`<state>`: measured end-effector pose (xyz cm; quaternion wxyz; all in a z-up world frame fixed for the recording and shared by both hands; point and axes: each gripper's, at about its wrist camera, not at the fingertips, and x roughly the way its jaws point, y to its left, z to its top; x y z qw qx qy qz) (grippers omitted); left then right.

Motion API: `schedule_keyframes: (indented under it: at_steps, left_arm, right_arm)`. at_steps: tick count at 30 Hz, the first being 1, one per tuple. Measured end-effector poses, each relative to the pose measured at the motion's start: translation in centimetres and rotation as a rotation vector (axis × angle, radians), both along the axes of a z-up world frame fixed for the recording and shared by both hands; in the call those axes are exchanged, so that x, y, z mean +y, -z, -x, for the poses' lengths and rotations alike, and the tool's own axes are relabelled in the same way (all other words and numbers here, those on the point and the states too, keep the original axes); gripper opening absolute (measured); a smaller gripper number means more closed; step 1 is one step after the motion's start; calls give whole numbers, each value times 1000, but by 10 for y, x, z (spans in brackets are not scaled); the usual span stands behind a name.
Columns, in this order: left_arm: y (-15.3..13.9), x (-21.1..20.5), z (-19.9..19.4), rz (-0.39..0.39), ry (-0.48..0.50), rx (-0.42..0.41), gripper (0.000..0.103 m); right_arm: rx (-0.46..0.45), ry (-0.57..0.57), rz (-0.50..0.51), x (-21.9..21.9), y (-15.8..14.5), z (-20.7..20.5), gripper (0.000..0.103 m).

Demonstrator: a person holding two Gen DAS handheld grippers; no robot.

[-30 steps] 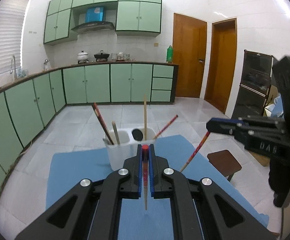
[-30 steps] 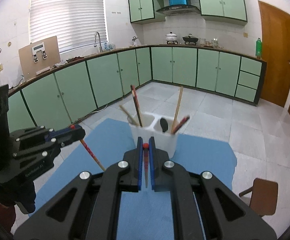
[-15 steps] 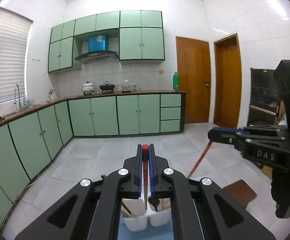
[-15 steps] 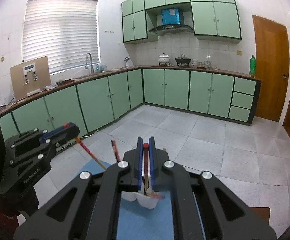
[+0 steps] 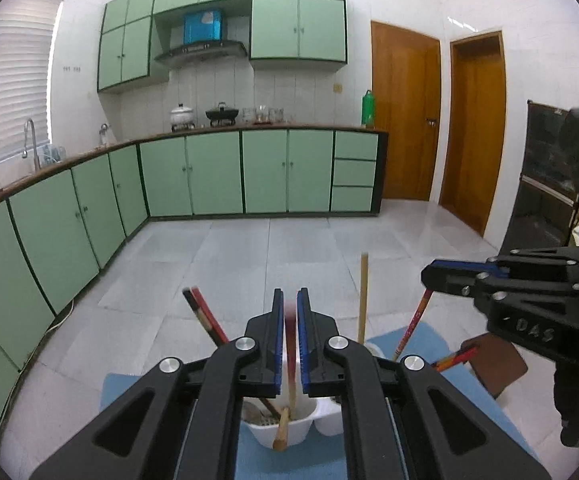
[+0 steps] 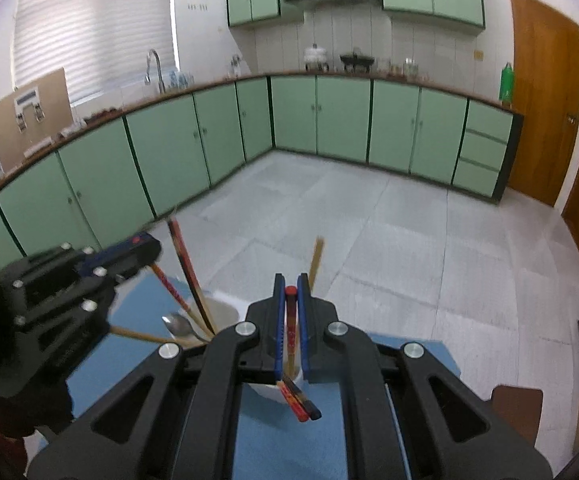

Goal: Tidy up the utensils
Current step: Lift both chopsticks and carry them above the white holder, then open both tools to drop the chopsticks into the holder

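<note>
Left wrist view: my left gripper [image 5: 288, 336] and right gripper [image 6: 290, 320] each pinch a chopstick [image 5: 290, 364] above the white holder [image 5: 289, 434], low centre.

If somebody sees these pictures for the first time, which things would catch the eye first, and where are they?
The eye likely falls first on each gripper holding a red-tipped chopstick upright: the left gripper low in the middle of its view, the right gripper likewise. Just under them stands the white utensil holder on the blue mat, with chopsticks and a spoon sticking out. Behind, green cabinets line the kitchen walls.
</note>
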<state>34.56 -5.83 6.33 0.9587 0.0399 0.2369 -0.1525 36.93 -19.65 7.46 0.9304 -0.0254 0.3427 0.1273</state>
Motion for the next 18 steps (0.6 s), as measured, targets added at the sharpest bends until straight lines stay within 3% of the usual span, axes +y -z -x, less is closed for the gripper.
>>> schedule_keyframes:
  at_steps: [5,9,12,16,18]
  left_arm:
    - [5,2,6,-20,3,3,18]
    - [-7,13,22,15,-12,-26,31]
    - [-23,20,40,39,-17,-70,41]
    - [-37,28,76,52,-28,-125,59]
    - [-38,30,96,53,-34,-143,63]
  right_arm:
    - [8,27,-25,-10,9,7,12]
    - [-74,59,-52,-22,-14,33,29]
    - [-135,73,-83,-33,-31,60,35]
    - [-188,86,-105,-47,-38,98,50]
    - [-208,89,-115,-50,-35,121,61]
